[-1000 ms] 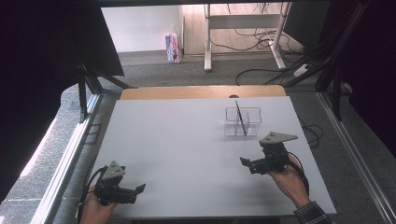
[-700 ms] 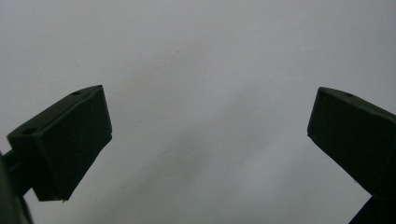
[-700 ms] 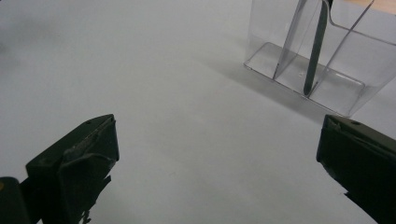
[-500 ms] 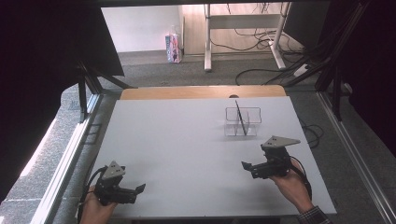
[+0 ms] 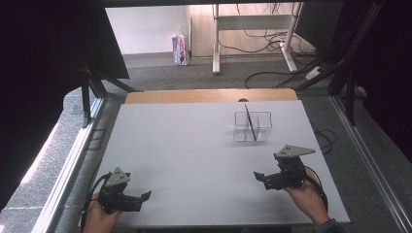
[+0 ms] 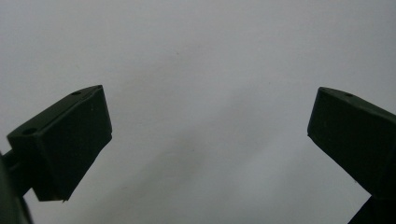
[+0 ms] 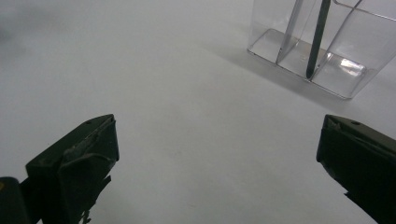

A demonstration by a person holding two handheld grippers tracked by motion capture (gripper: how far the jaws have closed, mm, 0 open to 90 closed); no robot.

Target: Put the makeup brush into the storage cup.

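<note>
Clear holder [image 5: 252, 127] w/ dark stick [image 5: 250, 121] upright, leaning slightly, far right on tabletop [image 5: 194, 145]. Both tongs, left [image 5: 144, 196] & right [image 5: 258, 175], open, empty, near front edge; wide bare room between.

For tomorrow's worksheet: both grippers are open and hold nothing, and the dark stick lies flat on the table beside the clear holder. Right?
Not quite. The dark stick stands leaning inside the clear holder, as the high view shows. The left gripper and right gripper are indeed open and hold nothing.
</note>
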